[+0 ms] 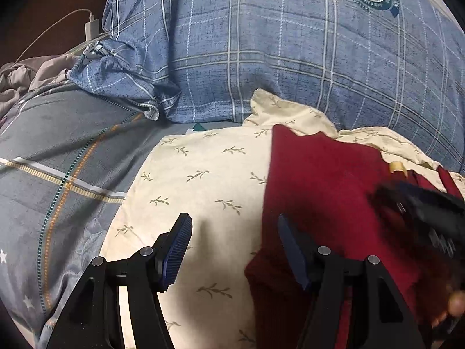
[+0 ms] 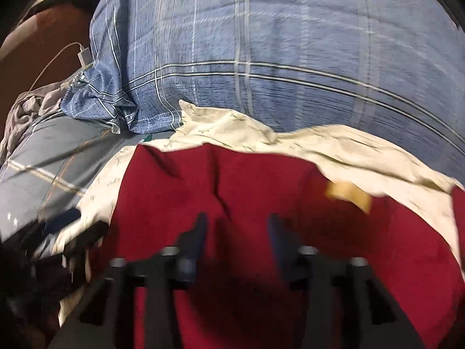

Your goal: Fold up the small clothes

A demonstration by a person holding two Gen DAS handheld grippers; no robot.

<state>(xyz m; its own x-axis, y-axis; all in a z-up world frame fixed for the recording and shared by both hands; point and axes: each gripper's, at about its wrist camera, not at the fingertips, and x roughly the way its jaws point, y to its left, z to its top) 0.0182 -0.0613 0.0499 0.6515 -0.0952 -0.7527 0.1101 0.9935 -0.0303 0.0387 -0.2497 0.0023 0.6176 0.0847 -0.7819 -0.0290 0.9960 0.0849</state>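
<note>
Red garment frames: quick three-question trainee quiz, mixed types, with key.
1. True or false: the red garment lies on a cream leaf-print cloth.
2. In the left wrist view, the left gripper is: A) clamped on the garment, B) open with nothing between its fingers, C) out of view.
3. What white thing with a cable sits at far left, beside the blue plaid pillow?

Key: 1 true; 2 B; 3 a charger plug.
</note>
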